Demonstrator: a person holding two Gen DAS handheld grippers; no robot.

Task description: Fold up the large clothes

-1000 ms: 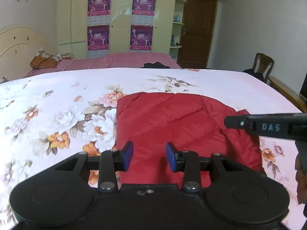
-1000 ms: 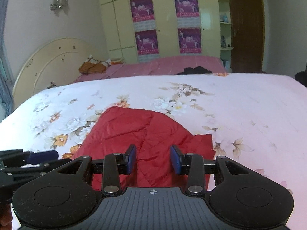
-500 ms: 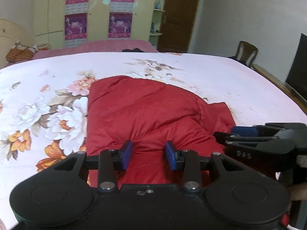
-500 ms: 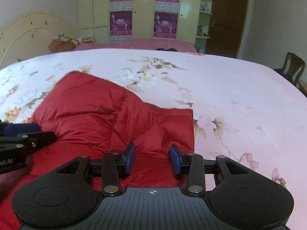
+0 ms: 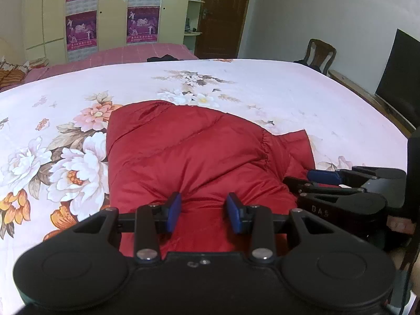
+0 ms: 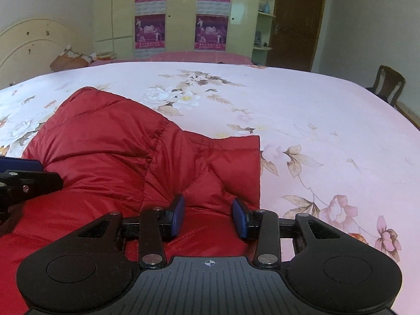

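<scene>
A folded red padded jacket (image 5: 189, 152) lies on a floral pink bed sheet (image 5: 262, 92). My left gripper (image 5: 203, 204) is open, and its blue pads rest on the jacket's near edge with a bulge of fabric between them. In the right wrist view the jacket (image 6: 105, 144) fills the left half, with a flat flap at its right side. My right gripper (image 6: 208, 207) is open too, its pads down on the near part of that flap. Each gripper shows in the other's view: the right gripper (image 5: 309, 181) beside the jacket's right edge, the left gripper (image 6: 31, 170) at the far left.
A wooden chair (image 5: 320, 52) and a dark screen (image 5: 399, 71) stand past the bed's right side. Behind the bed are a pink-covered bed (image 5: 131, 52), a wardrobe with posters (image 6: 181, 13), a brown door (image 6: 296, 21) and a cream headboard (image 6: 34, 42).
Both grippers have come down and tilted onto the jacket's near edge, and they now stand close side by side. The gaps between their pads look the same.
</scene>
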